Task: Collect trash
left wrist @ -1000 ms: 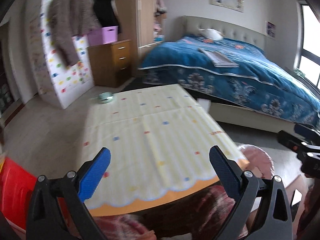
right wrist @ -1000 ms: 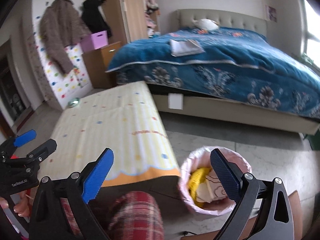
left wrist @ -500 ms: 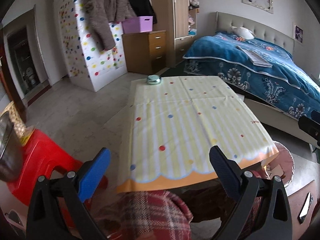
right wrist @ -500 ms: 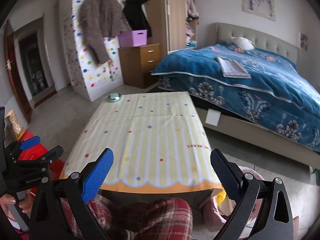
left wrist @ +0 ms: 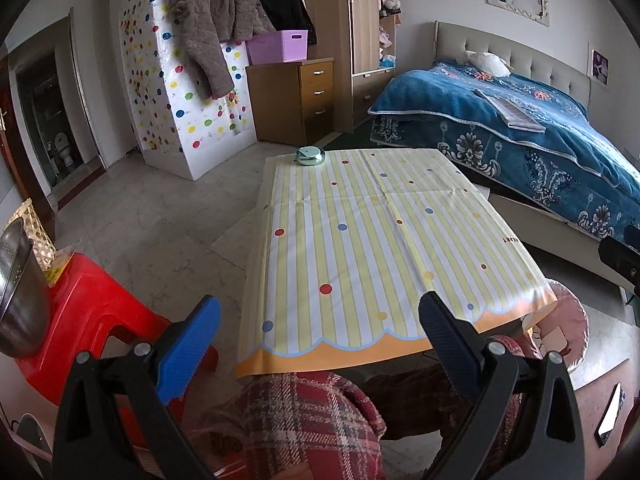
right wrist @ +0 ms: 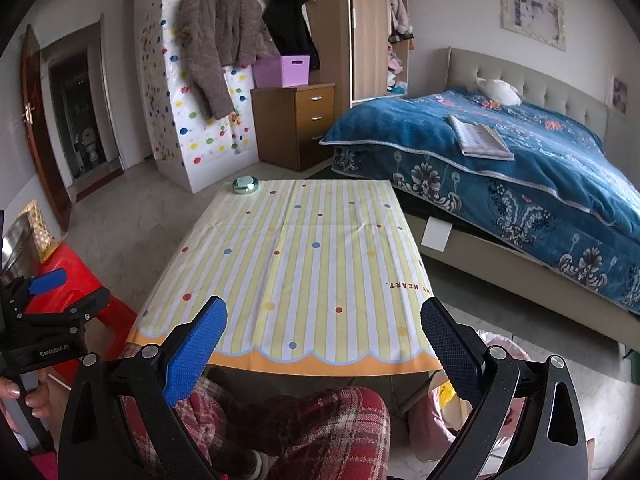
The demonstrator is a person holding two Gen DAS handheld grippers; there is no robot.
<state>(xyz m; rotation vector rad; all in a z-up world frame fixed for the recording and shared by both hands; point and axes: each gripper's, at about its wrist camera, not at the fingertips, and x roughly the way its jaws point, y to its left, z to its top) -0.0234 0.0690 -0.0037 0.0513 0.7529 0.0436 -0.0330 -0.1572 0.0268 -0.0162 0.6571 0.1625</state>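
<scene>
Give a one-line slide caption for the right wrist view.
Open right gripper above a striped tablecloth bare but for a small round tin; pink-lined trash bin at the table's right.

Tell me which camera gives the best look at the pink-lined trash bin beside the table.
The left wrist view. There the trash bin shows its pink rim and part of the inside past the table's right corner. In the right wrist view only a sliver of the trash bin peeks out behind the right gripper.
</scene>
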